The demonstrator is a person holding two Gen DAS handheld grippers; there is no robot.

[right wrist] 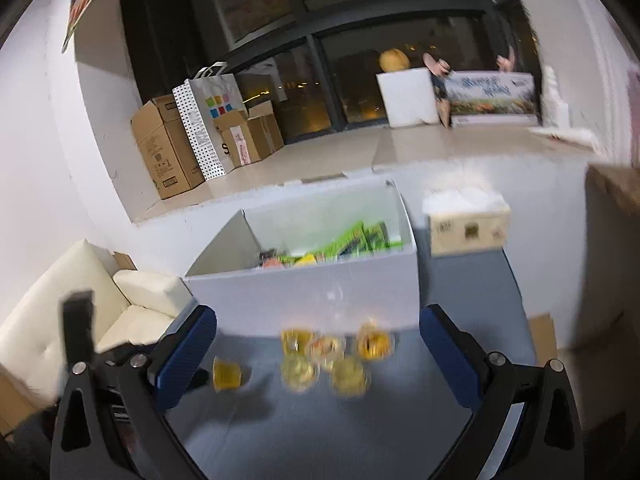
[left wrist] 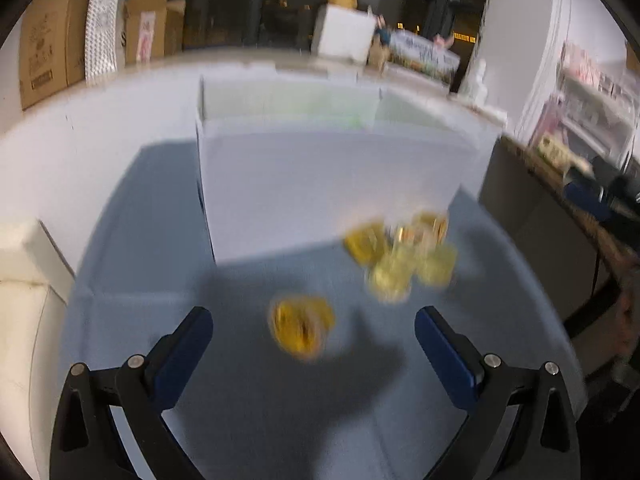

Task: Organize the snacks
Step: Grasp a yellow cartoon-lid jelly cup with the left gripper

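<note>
Several small yellow snack cups lie on a blue-grey table (left wrist: 248, 420). One lone cup (left wrist: 301, 329) sits just ahead of my open left gripper (left wrist: 314, 334), between its blue pads but not touched. A cluster of cups (left wrist: 404, 254) lies farther right, by the white box (left wrist: 320, 184). In the right wrist view my right gripper (right wrist: 318, 346) stands wide open above the table, with the cluster (right wrist: 332, 358) ahead between its fingers and the lone cup (right wrist: 228, 374) near the left pad. The white box (right wrist: 304, 296) holds green and orange packets (right wrist: 344, 242). Both views are motion-blurred.
A tissue box (right wrist: 468, 228) stands on the table right of the white box. A cream sofa (right wrist: 84, 308) is at the left. Cardboard boxes (right wrist: 168, 152) and a dotted paper bag (right wrist: 204, 128) sit on the window ledge behind. A brown cabinet (left wrist: 532, 232) stands at the right.
</note>
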